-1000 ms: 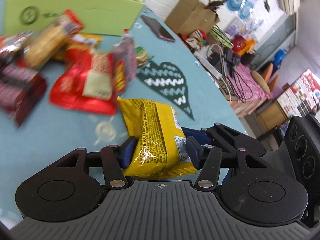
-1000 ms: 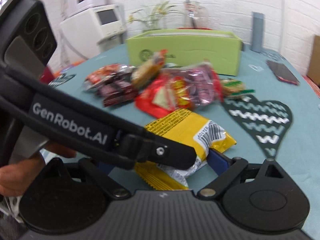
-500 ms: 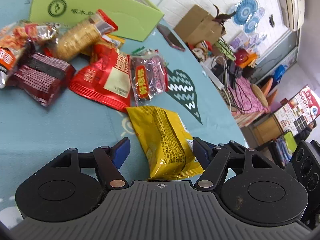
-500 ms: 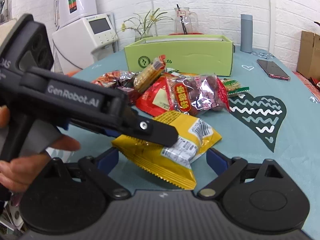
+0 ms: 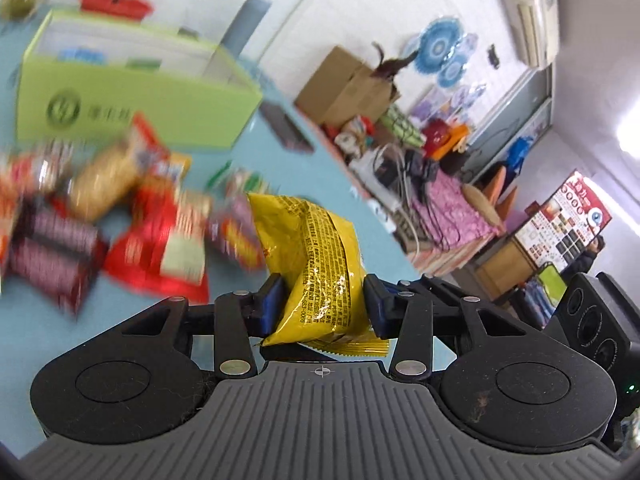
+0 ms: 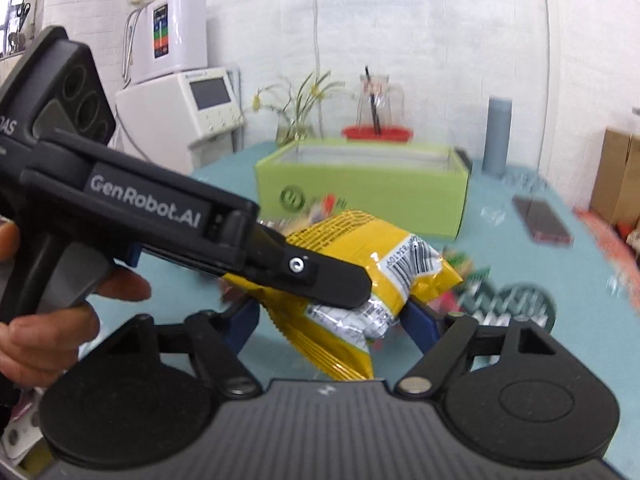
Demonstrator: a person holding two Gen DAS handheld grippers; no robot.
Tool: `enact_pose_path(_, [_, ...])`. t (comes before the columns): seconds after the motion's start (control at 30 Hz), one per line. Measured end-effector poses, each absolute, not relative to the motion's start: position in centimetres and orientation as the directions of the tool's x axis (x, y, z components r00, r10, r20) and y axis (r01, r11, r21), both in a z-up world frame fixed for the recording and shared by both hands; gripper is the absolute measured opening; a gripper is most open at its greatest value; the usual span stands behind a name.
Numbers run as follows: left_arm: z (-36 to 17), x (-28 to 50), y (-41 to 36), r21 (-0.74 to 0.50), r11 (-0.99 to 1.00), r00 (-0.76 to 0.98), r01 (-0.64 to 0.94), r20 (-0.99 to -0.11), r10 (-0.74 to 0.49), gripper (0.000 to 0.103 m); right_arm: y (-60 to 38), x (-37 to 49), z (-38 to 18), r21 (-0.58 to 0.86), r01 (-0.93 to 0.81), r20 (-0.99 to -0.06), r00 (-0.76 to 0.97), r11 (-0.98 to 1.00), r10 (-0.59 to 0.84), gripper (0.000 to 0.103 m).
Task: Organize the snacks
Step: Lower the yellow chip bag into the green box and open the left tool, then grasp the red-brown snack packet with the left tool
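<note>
My left gripper (image 5: 322, 304) is shut on a yellow snack bag (image 5: 312, 264) and holds it above the table. In the right wrist view the same yellow bag (image 6: 360, 256) hangs in the left gripper (image 6: 344, 284), between the fingers of my right gripper (image 6: 332, 316), which is open and does not touch it. A pile of red, orange and dark snack packets (image 5: 120, 220) lies on the teal table, blurred. The open green box (image 5: 132, 96) stands behind the pile; it also shows in the right wrist view (image 6: 372, 196).
A dark phone (image 6: 542, 222) lies on the table to the right of the box. A grey flask (image 6: 496, 136), a red tray with a glass jar (image 6: 376, 132) and a plant stand behind the box. A dark heart mat (image 6: 512, 304) lies front right.
My left gripper has closed on the yellow bag and lifted it off the table. Both views have tilted up and are blurred by motion.
</note>
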State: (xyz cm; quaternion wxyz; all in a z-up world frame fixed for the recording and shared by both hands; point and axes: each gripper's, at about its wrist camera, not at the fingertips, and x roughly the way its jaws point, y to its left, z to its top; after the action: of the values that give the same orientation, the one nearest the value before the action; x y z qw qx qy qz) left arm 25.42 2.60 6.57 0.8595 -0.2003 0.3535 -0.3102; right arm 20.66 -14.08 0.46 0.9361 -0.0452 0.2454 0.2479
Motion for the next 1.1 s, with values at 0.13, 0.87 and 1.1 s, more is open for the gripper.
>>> enact_pose_path(0.13, [9.9,30.3,2.4,-0.501,0.76,0.629,0.414,-0.445,-0.637,0.023,-13.3,26.8,2.7,-0.029,-0.491,-0.43,0.793,0.871,0.432,0.082])
enact_pose_path(0.87, [10.3,46.7,6.1,-0.367,0.888,0.773,0.278,-0.463,-0.434,0.059,-14.5,44.1,3.3,0.026,-0.504,-0.4,0.786,0.864,0.471,0.093])
enact_pose_path(1.1, [9.5,37.1,6.1,-0.37,0.876,0.755,0.31,-0.464,-0.464,0.065,-16.2,33.7,0.3,0.106,-0.506,-0.464,0.736,0.856,0.493,0.093])
